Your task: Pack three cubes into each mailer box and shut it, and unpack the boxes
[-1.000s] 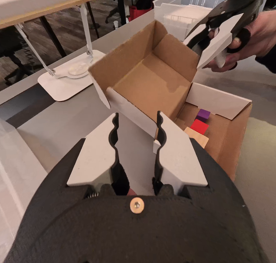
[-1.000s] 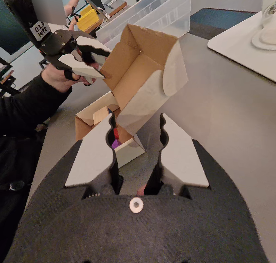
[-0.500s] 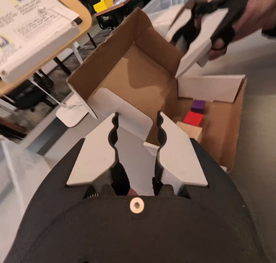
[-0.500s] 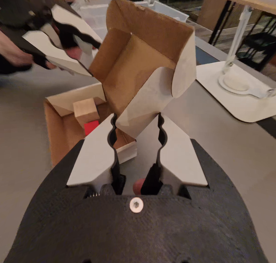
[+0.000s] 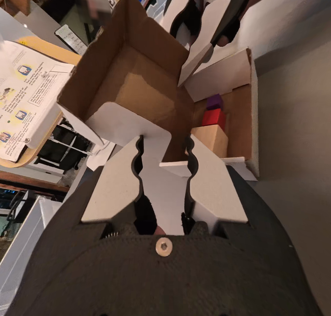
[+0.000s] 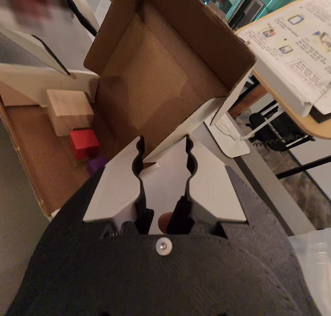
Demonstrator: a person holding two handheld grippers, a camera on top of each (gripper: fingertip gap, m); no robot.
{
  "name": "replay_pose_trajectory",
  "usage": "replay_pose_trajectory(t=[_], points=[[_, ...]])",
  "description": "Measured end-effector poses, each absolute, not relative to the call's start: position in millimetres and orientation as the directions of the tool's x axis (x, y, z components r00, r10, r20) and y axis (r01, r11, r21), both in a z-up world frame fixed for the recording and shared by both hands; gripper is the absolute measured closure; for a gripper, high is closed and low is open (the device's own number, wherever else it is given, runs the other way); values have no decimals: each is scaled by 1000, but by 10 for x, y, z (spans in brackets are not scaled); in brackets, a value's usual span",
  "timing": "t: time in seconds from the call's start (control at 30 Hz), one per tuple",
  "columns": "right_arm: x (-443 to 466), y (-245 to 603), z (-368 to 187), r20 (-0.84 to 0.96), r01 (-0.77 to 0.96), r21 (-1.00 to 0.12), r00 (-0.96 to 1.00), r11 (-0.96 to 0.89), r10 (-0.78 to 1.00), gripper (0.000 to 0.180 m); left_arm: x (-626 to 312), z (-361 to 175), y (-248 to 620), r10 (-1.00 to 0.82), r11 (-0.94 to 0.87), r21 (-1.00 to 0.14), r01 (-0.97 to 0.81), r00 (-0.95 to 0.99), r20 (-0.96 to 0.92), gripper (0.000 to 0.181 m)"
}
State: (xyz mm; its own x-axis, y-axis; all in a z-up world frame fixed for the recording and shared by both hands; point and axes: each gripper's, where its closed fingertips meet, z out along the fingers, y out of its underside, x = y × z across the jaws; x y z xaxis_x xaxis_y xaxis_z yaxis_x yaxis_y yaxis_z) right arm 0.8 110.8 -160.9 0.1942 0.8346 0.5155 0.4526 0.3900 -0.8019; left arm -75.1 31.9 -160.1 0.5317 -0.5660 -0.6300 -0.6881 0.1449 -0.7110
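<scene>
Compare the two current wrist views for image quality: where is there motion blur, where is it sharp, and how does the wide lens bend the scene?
Left wrist view: the other gripper at top is smeared, the purple cube soft; the table edge tilts steeply under the wide lens. Right wrist view: the top-left corner is heavily blurred, while the red cube and wooden cube stay fairly crisp; dim warm light, no glare.

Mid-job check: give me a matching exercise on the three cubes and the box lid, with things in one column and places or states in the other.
Things:
1. wooden cube
2. red cube
3. purple cube
4. box lid

Places or states:
A. middle of the row
B. raised open, holding nothing
C. row end nearest the left gripper
D. row end nearest the right gripper

Pairs: 1-C, 2-A, 3-D, 4-B
</scene>
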Motion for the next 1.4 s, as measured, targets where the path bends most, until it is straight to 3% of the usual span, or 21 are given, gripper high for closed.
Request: replay_pose_trajectory(t=[0.33,0.57,0.73,0.83,1.1,1.23,1.4], points=[[149,901,-1613,639,496,-697,102,518,762,138,-690,-1753,148,-634,142,-679,-720,461,-622,134],[223,795,-1633,633,526,-679,65,512,772,141,-693,-1814,126,-651,124,-678,-724,456,-607,146],[270,744,-1636,505,557,-742,98,373,857,142,-695,-1820,131,-639,127,-660,-741,447,-625,148],[277,704,-1614,335,554,-809,162,195,928,142,-691,-1821,143,-638,124,-660,-741,450,-625,148],[200,711,-1616,173,465,-882,459,-70,871,138,-659,-1836,168,-642,116,-686,-718,473,-603,147],[240,634,-1725,366,573,-816,401,82,840,132,-651,-1875,139,-657,110,-681,-724,462,-596,154],[297,488,-1818,401,609,-779,299,151,866,122,-660,-1915,121,-678,70,-704,-707,484,-553,161]])
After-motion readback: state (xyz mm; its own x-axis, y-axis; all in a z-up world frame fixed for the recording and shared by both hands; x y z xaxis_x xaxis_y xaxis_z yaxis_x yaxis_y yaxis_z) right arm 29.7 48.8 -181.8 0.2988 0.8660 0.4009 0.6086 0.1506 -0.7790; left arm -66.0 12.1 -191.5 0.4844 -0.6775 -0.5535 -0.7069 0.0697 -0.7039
